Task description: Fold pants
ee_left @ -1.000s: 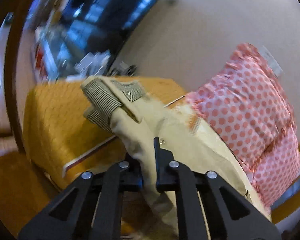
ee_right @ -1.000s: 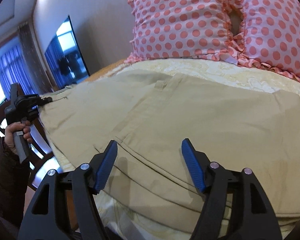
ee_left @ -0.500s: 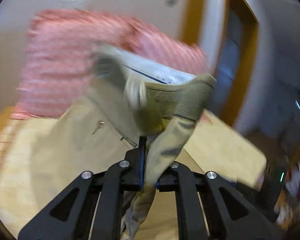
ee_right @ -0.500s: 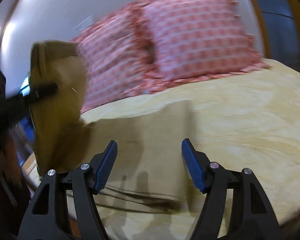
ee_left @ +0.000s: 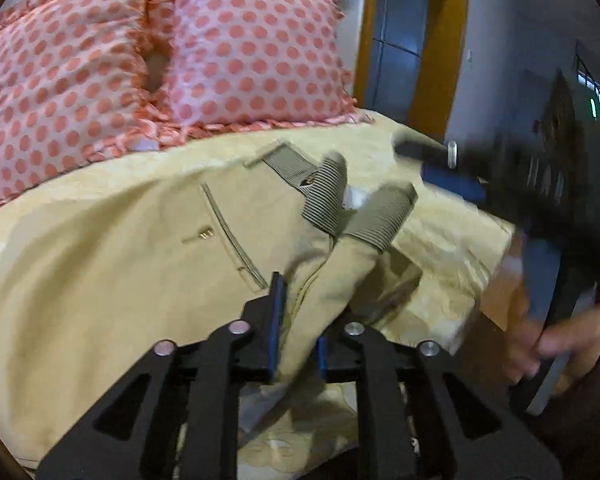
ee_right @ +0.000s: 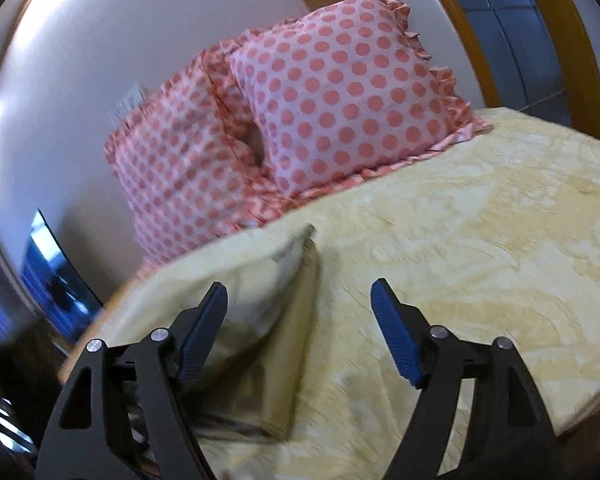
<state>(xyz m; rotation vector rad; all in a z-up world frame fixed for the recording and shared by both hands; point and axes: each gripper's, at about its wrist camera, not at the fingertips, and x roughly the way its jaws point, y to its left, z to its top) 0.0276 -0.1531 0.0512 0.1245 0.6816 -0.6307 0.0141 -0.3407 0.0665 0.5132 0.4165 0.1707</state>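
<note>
Item 1: pants (ee_left: 112,280), khaki, lying on bed (ee_right: 480,232) over pale yellow patterned bedspread. Main body spread flat across the bed's near side, zip pocket w/ small metal pull facing up. Ribbed grey-green cuffs (ee_left: 356,208) of both legs lie doubled back on top of the body, near the ribbed waistband (ee_left: 288,162). In rt wrist view the pants (ee_right: 236,300) sit at bed's left part, a raised fold edge running toward the pillows; blurred.

Item 2: left hand-held gripper (ee_left: 298,320), black frame, blue pads. Jaws narrow, clamped on a bunch of pant-leg fabric just below the cuffs; cloth passes between the pads and hangs down toward the camera.

Item 3: right hand-held gripper (ee_right: 300,328), black frame, blue ribbed pads. Jaws wide apart, nothing between them; hovers over the bed w/ left finger above the pants' edge, right finger above bare bedspread. In left wrist view the same tool (ee_left: 500,184) shows at right, motion-blurred, held in person's hand (ee_left: 552,344) near the bed's corner.

Item 4: two pillows (ee_left: 160,60), pink w/ coral dots and ruffled edges, propped at head of bed against wall, touching each other, well apart from both grippers.
</note>
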